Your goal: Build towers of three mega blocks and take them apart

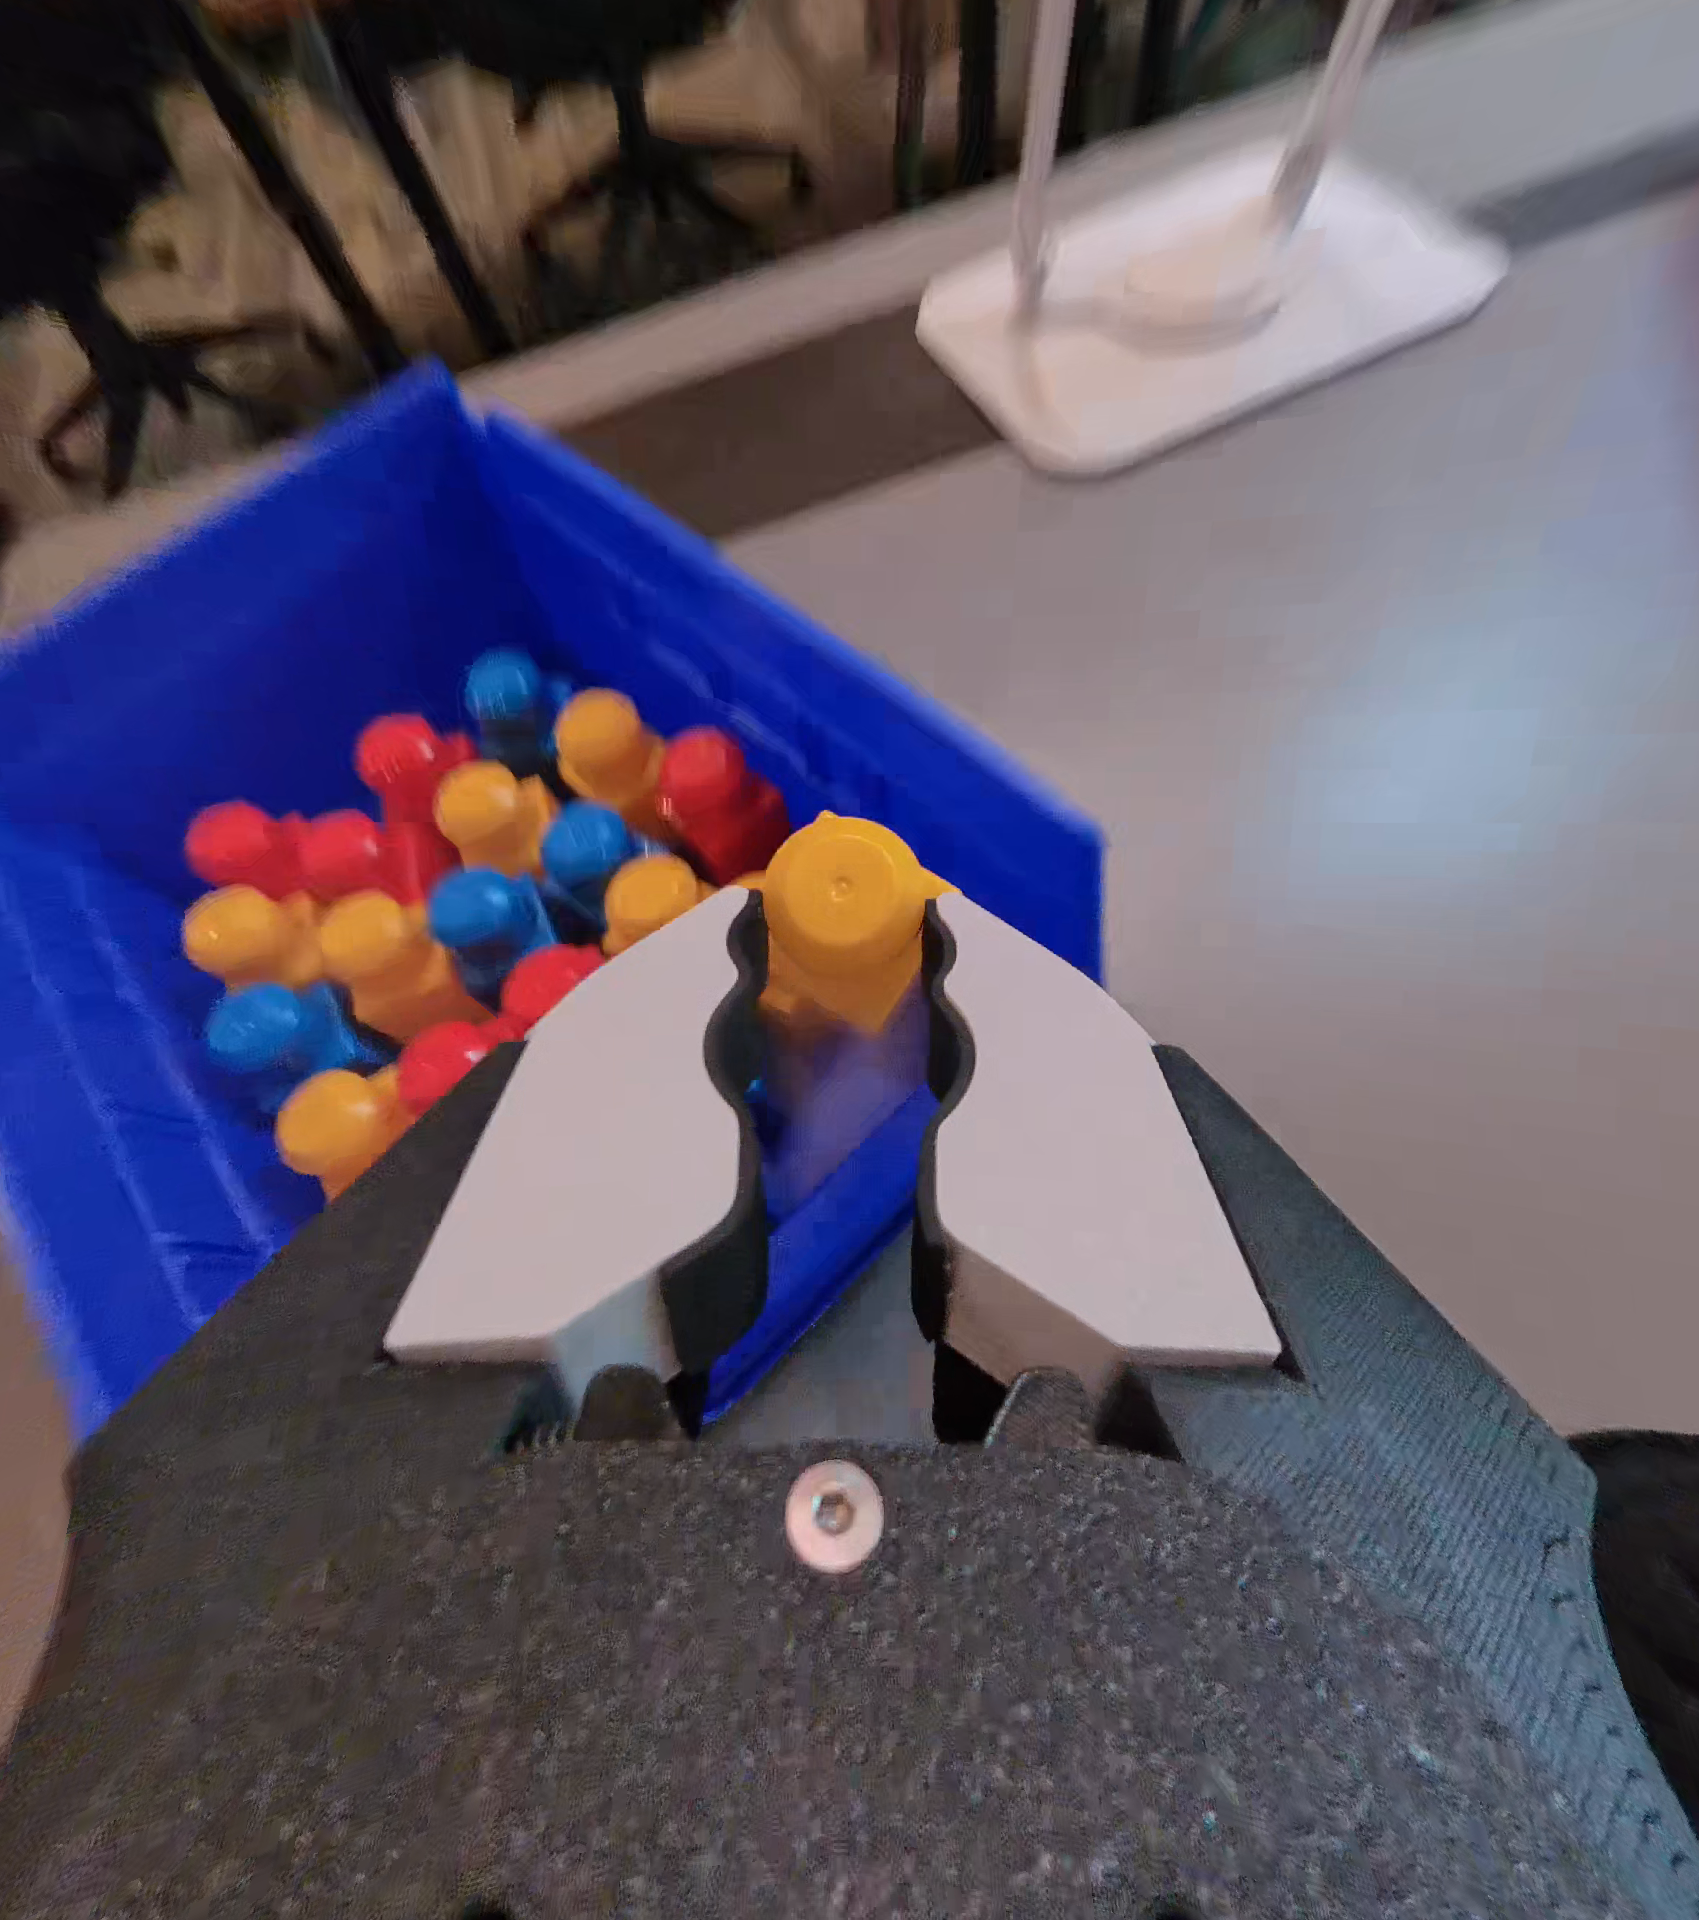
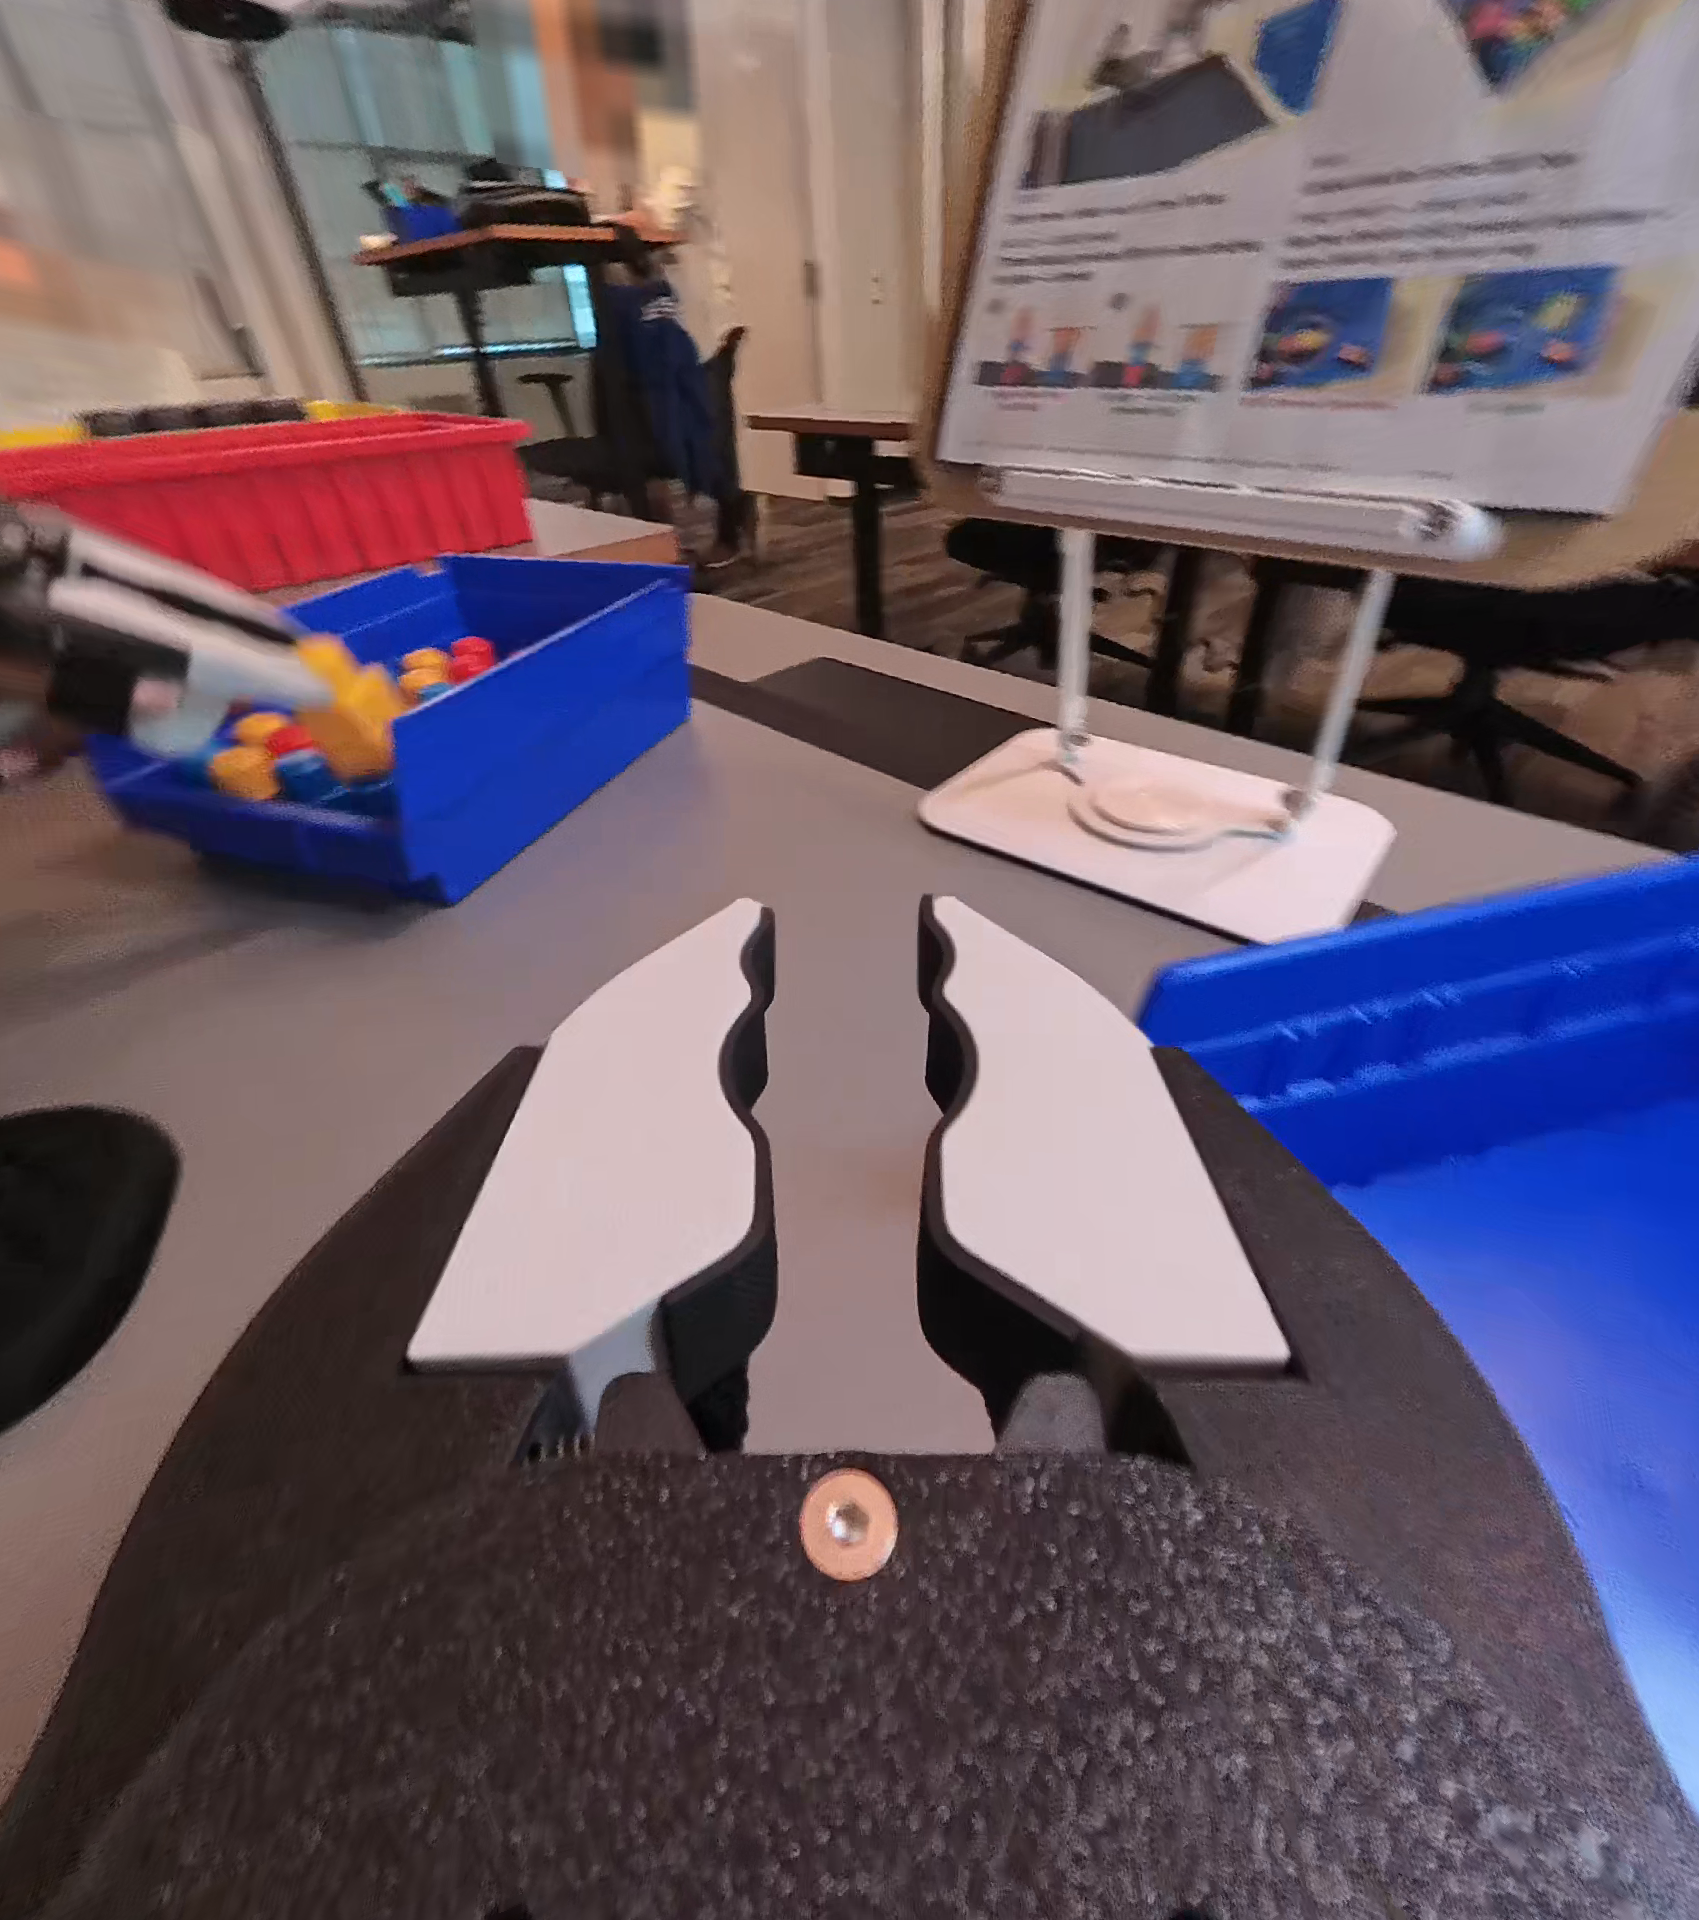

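Note:
My left gripper (image 1: 840,914) is shut on a yellow mega block (image 1: 845,914) and holds it above the near right corner of a blue bin (image 1: 201,665). The bin holds several loose red, yellow and blue blocks (image 1: 409,883). In the right wrist view the left gripper (image 2: 315,691) shows at the far left with the yellow block (image 2: 357,712) over the same bin (image 2: 533,748). My right gripper (image 2: 845,914) is open and empty, low over the grey table (image 2: 720,831), apart from the bin.
A second blue bin (image 2: 1551,1143) lies just right of my right gripper. A white stand (image 2: 1167,821) with an instruction sheet (image 2: 1344,260) stands at the back right. A red bin (image 2: 284,488) sits behind the block bin. A black object (image 2: 3,1268) lies at the left. Spacing between my two grippers at the tips: around 35 cm.

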A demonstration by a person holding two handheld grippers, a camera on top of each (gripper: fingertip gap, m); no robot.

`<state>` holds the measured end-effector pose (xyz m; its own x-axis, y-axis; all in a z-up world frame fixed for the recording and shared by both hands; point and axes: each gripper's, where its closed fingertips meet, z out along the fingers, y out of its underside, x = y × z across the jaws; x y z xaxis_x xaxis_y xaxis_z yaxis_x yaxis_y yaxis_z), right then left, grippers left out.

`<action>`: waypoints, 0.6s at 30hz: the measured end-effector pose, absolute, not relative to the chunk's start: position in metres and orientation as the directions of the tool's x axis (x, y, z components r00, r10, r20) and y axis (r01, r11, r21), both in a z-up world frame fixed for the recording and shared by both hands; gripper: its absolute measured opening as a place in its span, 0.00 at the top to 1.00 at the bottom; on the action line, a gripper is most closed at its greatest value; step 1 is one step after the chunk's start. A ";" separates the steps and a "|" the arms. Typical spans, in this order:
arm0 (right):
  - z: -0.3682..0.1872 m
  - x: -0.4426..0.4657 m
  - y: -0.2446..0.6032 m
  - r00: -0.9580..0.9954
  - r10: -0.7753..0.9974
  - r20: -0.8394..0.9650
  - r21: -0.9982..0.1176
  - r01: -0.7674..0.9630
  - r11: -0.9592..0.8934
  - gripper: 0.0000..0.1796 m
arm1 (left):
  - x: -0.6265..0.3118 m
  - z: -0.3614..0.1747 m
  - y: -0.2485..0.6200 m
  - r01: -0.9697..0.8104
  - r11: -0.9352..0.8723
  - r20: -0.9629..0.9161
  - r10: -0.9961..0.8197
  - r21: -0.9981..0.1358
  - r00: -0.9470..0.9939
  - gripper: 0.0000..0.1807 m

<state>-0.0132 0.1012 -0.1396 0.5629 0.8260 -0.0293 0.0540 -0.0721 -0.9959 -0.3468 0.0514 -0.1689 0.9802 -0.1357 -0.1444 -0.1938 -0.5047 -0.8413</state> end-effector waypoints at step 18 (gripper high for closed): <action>-0.206 -0.097 0.007 0.112 0.961 0.252 -0.871 0.460 0.175 0.77 | -0.086 -0.198 0.008 -0.562 -0.356 -0.038 -0.821 -0.747 0.570 0.84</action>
<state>-0.0973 0.0065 -0.2065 0.1125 0.9611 0.2522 0.4600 0.1746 -0.8706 -0.0863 0.0080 -0.1980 0.5702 -0.8206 -0.0378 -0.5618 -0.3560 -0.7468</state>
